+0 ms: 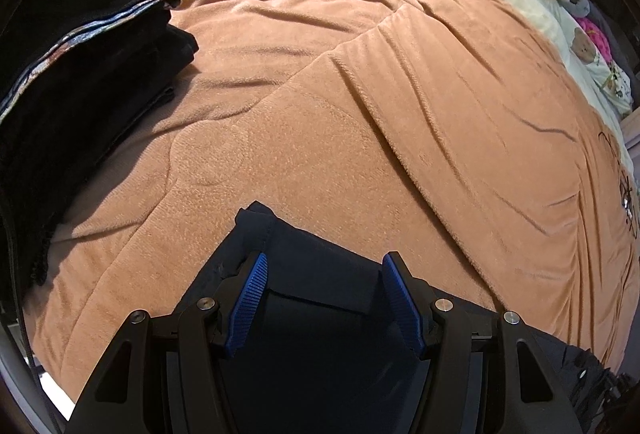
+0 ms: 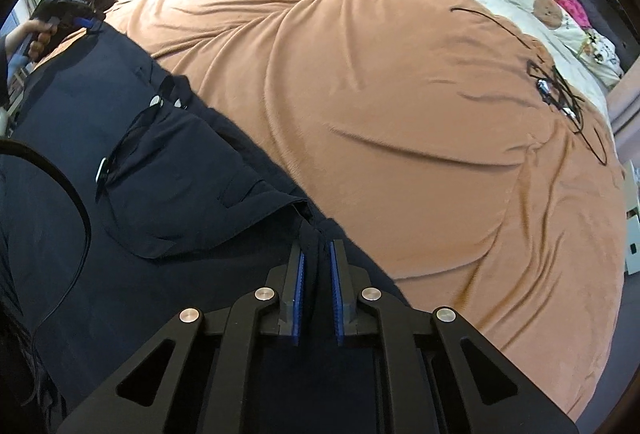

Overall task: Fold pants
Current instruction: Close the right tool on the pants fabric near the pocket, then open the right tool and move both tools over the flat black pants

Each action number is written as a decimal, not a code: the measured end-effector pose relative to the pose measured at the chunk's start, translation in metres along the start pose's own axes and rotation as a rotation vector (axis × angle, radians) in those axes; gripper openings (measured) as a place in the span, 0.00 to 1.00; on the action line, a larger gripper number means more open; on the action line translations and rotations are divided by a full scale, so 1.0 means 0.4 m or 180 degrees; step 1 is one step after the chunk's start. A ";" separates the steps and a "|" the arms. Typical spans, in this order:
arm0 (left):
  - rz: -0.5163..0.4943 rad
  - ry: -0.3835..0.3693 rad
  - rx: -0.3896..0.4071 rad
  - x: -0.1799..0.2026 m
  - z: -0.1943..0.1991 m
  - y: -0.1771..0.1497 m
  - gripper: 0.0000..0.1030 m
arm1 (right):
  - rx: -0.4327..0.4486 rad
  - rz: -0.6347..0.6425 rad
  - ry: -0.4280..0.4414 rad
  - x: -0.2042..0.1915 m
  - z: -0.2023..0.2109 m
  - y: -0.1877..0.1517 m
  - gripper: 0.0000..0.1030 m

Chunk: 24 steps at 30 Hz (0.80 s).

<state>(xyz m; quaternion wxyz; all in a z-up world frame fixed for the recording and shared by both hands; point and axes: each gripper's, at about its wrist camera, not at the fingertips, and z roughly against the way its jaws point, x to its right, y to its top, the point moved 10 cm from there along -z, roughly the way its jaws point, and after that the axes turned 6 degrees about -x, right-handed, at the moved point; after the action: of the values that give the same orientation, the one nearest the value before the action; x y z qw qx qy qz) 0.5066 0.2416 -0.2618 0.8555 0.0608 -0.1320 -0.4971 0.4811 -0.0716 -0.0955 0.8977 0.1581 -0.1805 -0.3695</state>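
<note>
Navy fabric: the pants (image 2: 120,234) lie spread along the near edge of the bed, on a tan fleece blanket (image 2: 380,94), waist/pocket end toward the right claw (image 2: 317,254), one far end under the left claw (image 1: 324,274).

Right claw: clenched on a bunched ridge of pants edge, pads nearly together w/ cloth pinched between. Left claw: released, jaws wide, straddling a flat end of the pants w/o pressing on it; a hand (image 2: 34,38) holds it at the far left of the right wrist view.

Risks, as I judge them:
- Right pinch looks thin, prob only a gather near the edge, so a lift could slip it out or take one layer only, leaving the fold crooked.
- Left claw not yet closed; if right lifts first, pants drag and skew across the fleece.
- Left jaws could nip blanket along w/ pants, since the pile is soft.
- Black cable (image 2: 76,202) crosses the pants nr the pocket; could snag.
- Stack of dark folded clothes (image 1: 80,74) sits beside; a wide swing could knock it.

Writing/brands: none legible. Bear print on the cream bedding (image 2: 546,10), no text readable.
</note>
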 end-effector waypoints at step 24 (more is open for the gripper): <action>-0.0097 -0.0495 0.0287 -0.040 0.135 -0.098 0.60 | 0.0285 -0.0941 -0.0288 -0.004 0.085 -0.030 0.40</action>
<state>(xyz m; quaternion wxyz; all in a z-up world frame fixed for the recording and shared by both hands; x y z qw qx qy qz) 0.4509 0.2372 -0.2220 0.8314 0.0624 -0.2192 -0.5069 0.4578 -0.0837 -0.0707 0.8165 0.2061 -0.2118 -0.4960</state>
